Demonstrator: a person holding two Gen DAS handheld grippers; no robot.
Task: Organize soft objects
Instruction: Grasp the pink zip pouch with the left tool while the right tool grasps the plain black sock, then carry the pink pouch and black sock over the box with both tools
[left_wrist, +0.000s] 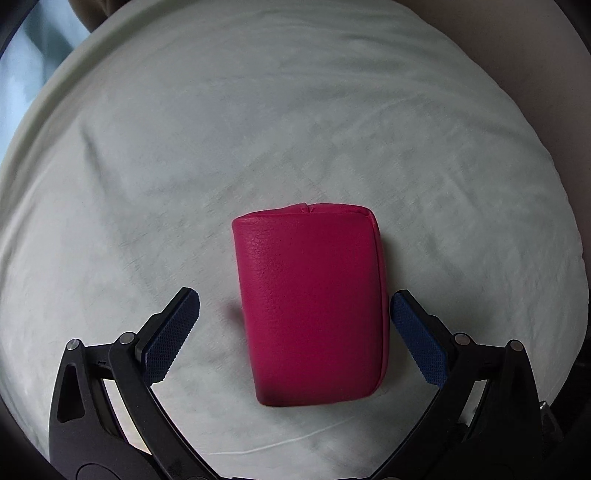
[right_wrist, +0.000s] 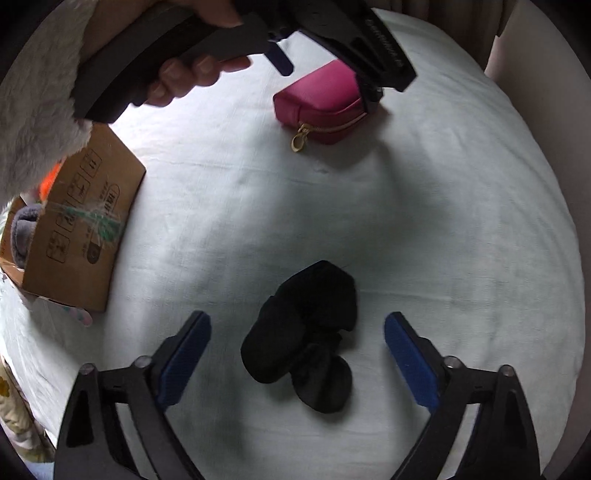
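- Left gripper (left_wrist: 294, 314): spread wide, straddling the pouch (left_wrist: 310, 306) without clamping; right pad (left_wrist: 417, 339) just touching or nearly touching the pouch's edge, left pad (left_wrist: 173, 332) apart from it.
- Pouch: pink, grained leather look, lying on the sheet (left_wrist: 147, 166) midway between the pads. Probably light, padded yet holding its boxy shape; surface likely a bit slick, so best pinched across the short width, mid-body, squarely.
- Long axis running straight away from the left wrist camera, in line with the fingers; in the right wrist view the zip pull (right_wrist: 298, 142) hangs at the end facing that camera.
- Box (right_wrist: 79, 229): cardboard, at the left of the right wrist view, open, something grey and something orange inside; likely the place for sorted items.
- Right gripper (right_wrist: 297, 332): also opened out, empty, hanging over the socks (right_wrist: 306, 336).
- Socks: black bundle, on the sheet between the pads, touching neither. Very light, limp, compressible; likely safest taken at the thick rolled middle.
- Bundle's long axis tilted, from near-left to far-right.
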